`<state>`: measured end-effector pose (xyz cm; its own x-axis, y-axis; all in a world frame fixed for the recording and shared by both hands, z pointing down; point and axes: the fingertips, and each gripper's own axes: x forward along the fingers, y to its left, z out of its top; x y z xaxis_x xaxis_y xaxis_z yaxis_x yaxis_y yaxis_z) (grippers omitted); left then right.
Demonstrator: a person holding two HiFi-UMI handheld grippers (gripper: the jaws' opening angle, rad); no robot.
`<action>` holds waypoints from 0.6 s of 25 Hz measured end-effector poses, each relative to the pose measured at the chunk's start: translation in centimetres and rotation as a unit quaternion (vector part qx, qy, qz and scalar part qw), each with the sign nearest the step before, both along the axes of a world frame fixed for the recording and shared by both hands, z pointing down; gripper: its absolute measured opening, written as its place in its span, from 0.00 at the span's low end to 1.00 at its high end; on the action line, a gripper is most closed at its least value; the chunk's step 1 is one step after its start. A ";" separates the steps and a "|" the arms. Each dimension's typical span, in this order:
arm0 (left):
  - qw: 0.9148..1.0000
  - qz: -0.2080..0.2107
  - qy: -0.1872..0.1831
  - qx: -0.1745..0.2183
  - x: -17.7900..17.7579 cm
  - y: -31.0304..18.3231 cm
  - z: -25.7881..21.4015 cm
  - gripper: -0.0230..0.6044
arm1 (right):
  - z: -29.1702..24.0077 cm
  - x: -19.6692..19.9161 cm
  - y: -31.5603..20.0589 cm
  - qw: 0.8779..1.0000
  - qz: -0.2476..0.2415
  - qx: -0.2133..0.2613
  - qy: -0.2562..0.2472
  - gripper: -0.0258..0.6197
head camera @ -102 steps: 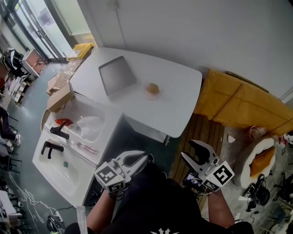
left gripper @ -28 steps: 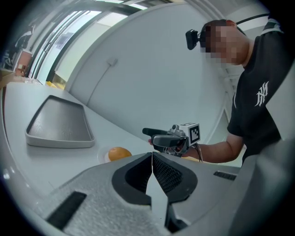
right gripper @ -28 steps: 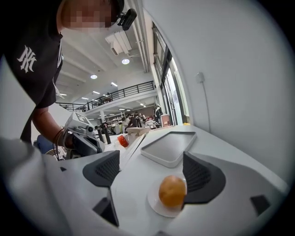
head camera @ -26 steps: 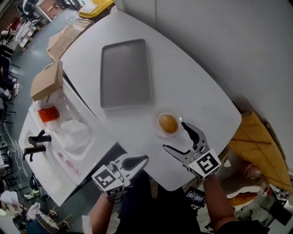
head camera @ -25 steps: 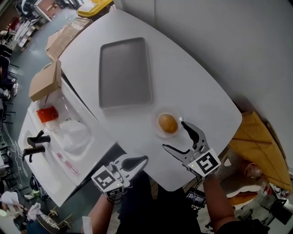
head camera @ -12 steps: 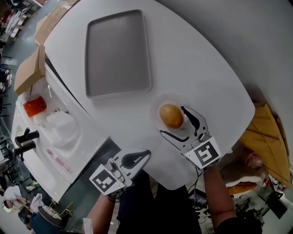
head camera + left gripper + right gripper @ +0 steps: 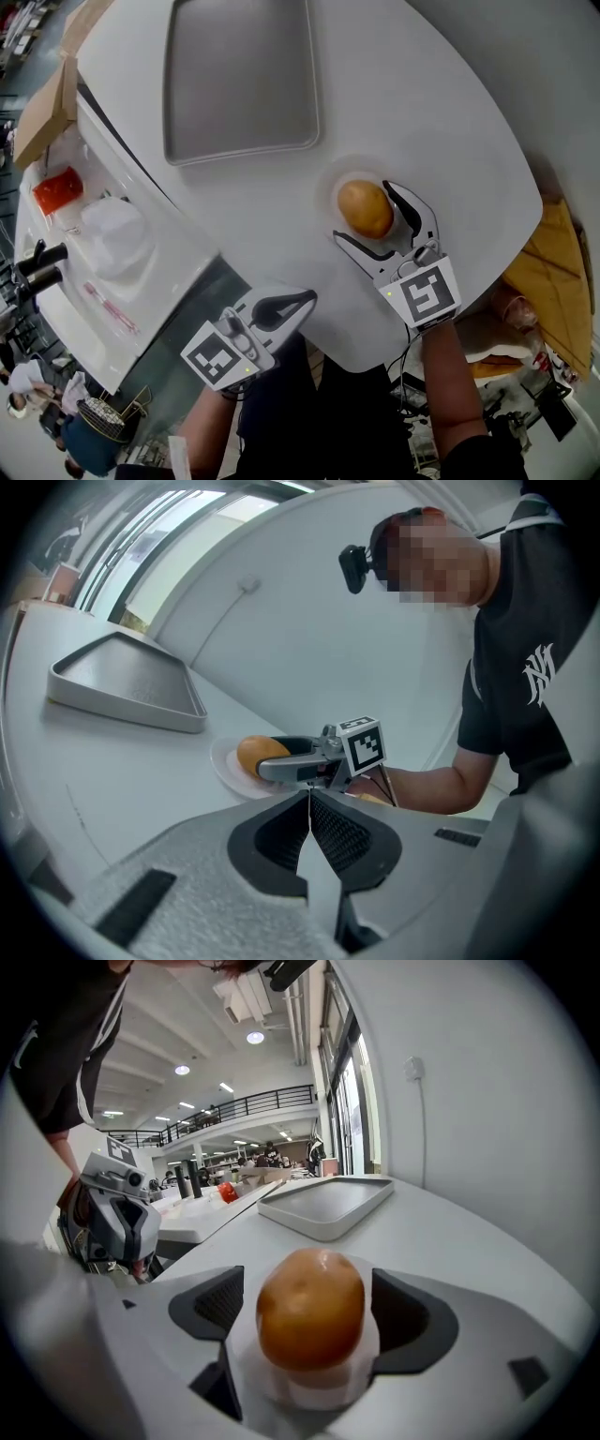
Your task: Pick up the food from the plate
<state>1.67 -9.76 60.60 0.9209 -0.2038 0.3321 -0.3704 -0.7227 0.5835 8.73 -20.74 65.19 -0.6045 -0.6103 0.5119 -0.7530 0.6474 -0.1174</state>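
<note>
An orange-brown round piece of food [image 7: 365, 208] sits on a small white plate [image 7: 342, 176] near the front of the white table [image 7: 450, 141]. My right gripper [image 7: 363, 213] is open, with one jaw on each side of the food. In the right gripper view the food [image 7: 311, 1309] fills the gap between the pads [image 7: 220, 1302], with a little space on both sides. My left gripper [image 7: 305, 297] is shut and empty, held off the table's front edge. The left gripper view shows its closed tips [image 7: 308, 799] and, beyond them, the food [image 7: 260, 753].
A grey rectangular tray [image 7: 239, 75] lies on the table behind the plate. To the left stands a white sink counter [image 7: 141, 272] with a red item [image 7: 58, 190], a black tap [image 7: 37, 258] and a cardboard box [image 7: 42, 112]. Yellow fabric [image 7: 562, 272] lies at the right.
My right gripper has moved forward until its open jaws flank the food. The head view has drawn closer to the table. The left gripper stays shut near the table's edge.
</note>
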 end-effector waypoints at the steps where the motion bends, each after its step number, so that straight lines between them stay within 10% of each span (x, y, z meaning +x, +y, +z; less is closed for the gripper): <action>1: 1.000 -0.002 -0.001 -0.001 -0.1 0.1 0.1 0.05 | 0.3 0.0 0.0 1.000 0.003 -0.004 0.001 0.62; 15: 1.000 -0.022 -0.004 0.006 -2.3 0.2 0.1 0.05 | 2.1 0.3 -0.5 0.998 0.004 0.006 0.059 0.62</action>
